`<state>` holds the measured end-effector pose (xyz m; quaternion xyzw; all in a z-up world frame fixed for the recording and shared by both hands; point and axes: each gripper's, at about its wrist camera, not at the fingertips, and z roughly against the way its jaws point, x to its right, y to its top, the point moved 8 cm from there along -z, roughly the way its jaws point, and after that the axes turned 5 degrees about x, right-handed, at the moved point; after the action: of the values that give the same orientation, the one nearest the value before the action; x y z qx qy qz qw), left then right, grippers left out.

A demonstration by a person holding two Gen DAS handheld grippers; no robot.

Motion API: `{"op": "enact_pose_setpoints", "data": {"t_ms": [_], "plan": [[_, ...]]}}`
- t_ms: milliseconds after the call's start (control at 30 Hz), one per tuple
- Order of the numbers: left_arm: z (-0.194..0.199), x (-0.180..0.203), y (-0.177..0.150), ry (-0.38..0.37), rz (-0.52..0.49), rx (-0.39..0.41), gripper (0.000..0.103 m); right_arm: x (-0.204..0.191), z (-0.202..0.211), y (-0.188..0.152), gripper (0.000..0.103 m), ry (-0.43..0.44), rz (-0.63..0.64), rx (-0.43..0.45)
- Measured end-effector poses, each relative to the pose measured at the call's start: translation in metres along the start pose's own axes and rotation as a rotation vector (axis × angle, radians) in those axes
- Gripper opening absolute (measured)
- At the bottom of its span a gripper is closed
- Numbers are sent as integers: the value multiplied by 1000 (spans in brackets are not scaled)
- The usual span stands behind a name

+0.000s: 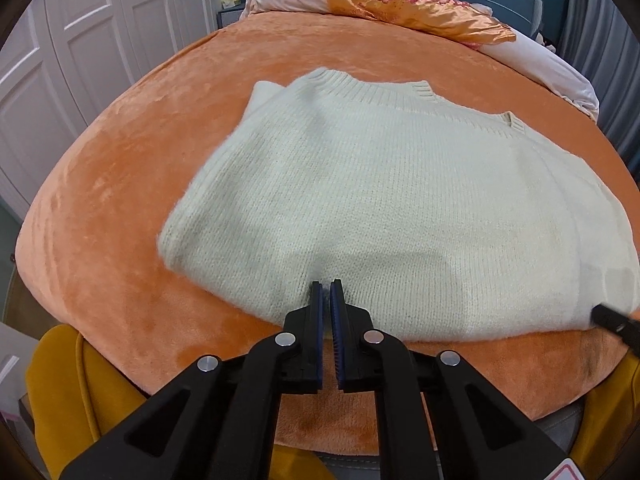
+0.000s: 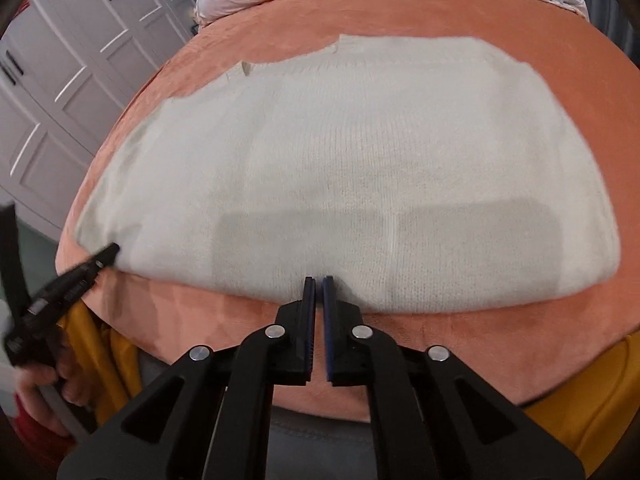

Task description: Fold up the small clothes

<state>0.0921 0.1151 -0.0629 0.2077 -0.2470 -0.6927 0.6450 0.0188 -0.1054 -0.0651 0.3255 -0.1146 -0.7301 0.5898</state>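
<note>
A cream knit sweater point(image 1: 380, 208) lies flat on an orange plush bed cover point(image 1: 112, 208), its ribbed neckline at the far side. My left gripper point(image 1: 327, 285) is nearly shut, its tips over the sweater's near edge; whether it pinches the knit cannot be told. In the right wrist view the sweater point(image 2: 360, 152) fills the middle, and my right gripper point(image 2: 318, 280) is nearly shut at its near edge in the same way. The left gripper point(image 2: 108, 254) shows at the sweater's left corner. The right gripper's tip point(image 1: 612, 318) shows at the sweater's right near corner.
A white pillow and an orange satin floral quilt point(image 1: 416, 4) lie at the head of the bed. White wardrobe doors point(image 1: 68, 40) stand to the left. Yellow fabric point(image 1: 88, 384) hangs below the bed's near edge.
</note>
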Motion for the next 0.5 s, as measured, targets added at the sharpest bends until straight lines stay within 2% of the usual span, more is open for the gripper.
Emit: {"op": "enact_pose_setpoints", "data": {"t_ms": [100, 200, 267, 367, 433, 500], "plan": [[-1, 0, 0, -7, 13, -1, 9, -24, 14, 28, 5, 21, 61, 54], [-1, -2, 0, -23, 27, -1, 9, -46, 9, 49, 5, 53, 85, 65], [0, -4, 0, -40, 45, -2, 9, -54, -8, 56, 5, 44, 95, 46], [-1, -7, 1, -71, 74, -4, 9, -50, -50, 42, 5, 34, 54, -59], [-1, -8, 0, -83, 86, -4, 9, -48, -59, 38, 4, 37, 28, -44], [0, -8, 0, -95, 97, -3, 9, -48, -58, 42, 4, 34, 1, -72]]}}
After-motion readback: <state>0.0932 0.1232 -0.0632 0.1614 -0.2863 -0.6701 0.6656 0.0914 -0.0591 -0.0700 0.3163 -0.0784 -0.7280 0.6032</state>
